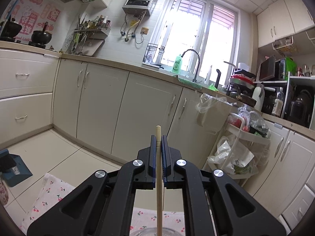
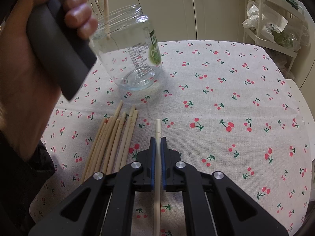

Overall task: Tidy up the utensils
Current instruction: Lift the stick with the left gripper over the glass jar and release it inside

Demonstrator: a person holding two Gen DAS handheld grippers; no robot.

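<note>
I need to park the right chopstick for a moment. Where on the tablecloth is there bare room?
Free: the tablecloth right of the glass jar, out to its far and right edges. Crowded: the left side, with the pile of chopsticks, the jar and the person's left hand.

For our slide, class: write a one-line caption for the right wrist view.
Right gripper clamps a chopstick above loose chopsticks; another chopstick enters the glass jar.

Cream kitchen cabinets under a bright window.
</note>
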